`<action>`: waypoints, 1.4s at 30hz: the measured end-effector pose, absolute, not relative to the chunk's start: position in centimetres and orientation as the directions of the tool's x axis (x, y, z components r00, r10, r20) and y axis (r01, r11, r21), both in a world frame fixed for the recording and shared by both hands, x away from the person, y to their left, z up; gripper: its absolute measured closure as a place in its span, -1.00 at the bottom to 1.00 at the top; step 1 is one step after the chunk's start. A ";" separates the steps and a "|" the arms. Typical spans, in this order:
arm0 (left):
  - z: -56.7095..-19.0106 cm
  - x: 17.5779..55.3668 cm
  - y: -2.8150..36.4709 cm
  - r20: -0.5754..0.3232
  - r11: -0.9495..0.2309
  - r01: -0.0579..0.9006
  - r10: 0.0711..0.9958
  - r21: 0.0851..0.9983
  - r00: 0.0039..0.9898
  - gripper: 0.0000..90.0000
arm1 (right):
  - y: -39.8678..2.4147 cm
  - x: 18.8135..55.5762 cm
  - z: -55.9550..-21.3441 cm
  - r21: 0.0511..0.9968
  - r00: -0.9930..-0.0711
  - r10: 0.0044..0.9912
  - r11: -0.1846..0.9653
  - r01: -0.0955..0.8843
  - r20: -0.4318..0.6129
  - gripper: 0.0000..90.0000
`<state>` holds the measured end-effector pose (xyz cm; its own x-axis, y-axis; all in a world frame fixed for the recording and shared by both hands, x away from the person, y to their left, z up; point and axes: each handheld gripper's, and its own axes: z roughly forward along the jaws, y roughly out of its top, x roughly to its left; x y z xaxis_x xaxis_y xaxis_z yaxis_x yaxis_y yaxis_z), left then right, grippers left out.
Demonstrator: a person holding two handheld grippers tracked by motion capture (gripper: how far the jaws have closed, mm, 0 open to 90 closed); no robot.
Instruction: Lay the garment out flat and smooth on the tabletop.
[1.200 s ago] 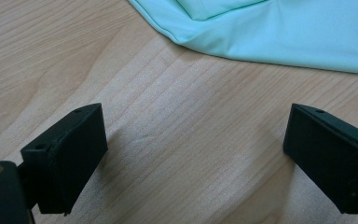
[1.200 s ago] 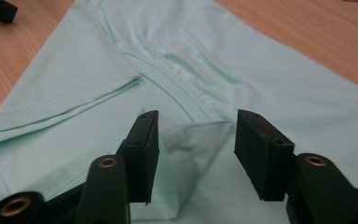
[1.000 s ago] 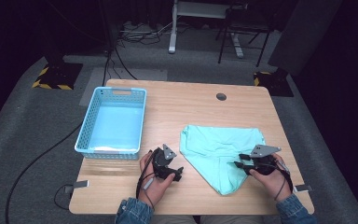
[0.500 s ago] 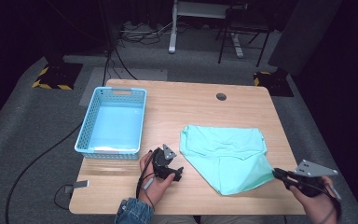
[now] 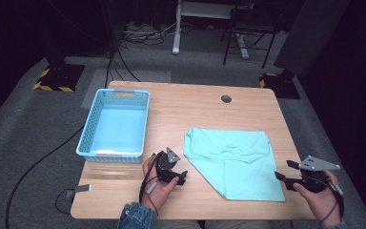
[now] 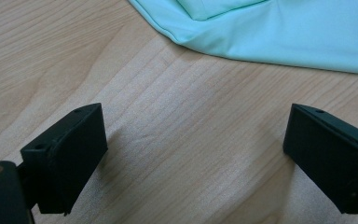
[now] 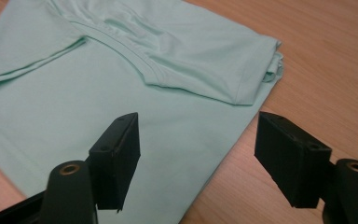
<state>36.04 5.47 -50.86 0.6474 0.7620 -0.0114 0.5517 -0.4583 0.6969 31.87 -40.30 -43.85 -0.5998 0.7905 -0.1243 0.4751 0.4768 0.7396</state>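
A mint-green T-shirt (image 5: pixel 233 160) lies flattened on the right half of the wooden table (image 5: pixel 195 109). My left gripper (image 5: pixel 183 177) rests on the table just left of the shirt, open with bare wood between its jaws (image 6: pixel 193 123); the shirt's edge (image 6: pixel 279 32) lies ahead of it. My right gripper (image 5: pixel 282 170) hovers at the shirt's lower right corner. Its jaws have just been opening and stand apart (image 7: pixel 198 128) above the shirt (image 7: pixel 121 70), pressing on nothing.
A light blue plastic basket (image 5: pixel 110 155) stands at the left of the table, close behind the left hand. A round cable hole (image 5: pixel 226 98) sits near the far edge. Cables and chair legs lie on the floor beyond.
My right gripper moved from on top of the shirt out to the lower right, dragging a fold open into a wider shape, then opened. The left gripper stayed put.
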 end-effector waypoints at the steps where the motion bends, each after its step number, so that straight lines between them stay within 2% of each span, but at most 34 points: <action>1: -50.9 36.0 5.5 -0.011 -0.458 0.552 0.762 0.697 0.647 -0.87 | -40.4 32.5 -44.3 0.736 -0.600 0.792 0.472 0.485 -0.113 -0.35; 5: -50.8 36.0 5.4 -0.010 -0.456 0.554 0.766 0.697 0.643 -0.87 | -41.0 34.8 -46.2 0.745 -0.604 0.792 0.454 0.489 -0.086 -0.49; 16: -50.5 36.0 4.7 -0.019 -0.450 0.539 0.755 0.712 0.655 -0.78 | -42.7 38.5 -50.3 0.720 -0.555 0.831 0.410 0.560 -0.041 -0.65; 19: -49.9 35.9 4.4 -0.014 -0.453 0.531 0.751 0.716 0.660 -0.77 | -43.0 38.7 -50.3 0.711 -0.551 0.835 0.386 0.587 0.001 -0.67; 34: -47.5 36.1 1.2 0.003 -0.485 0.479 0.705 0.732 0.709 -0.72 | -43.1 38.7 -50.4 0.714 -0.561 0.828 0.392 0.580 0.000 -0.68; 42: -46.7 36.6 -1.0 0.003 -0.512 0.434 0.649 0.741 0.760 -0.55 | -43.1 38.7 -50.4 0.714 -0.561 0.828 0.393 0.580 0.000 -0.67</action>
<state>36.62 -1.02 -46.71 0.7604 0.6494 0.0026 0.4344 -0.5116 0.7414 38.67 -43.08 -50.36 -0.5611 0.8277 0.0001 0.5796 0.3929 0.7139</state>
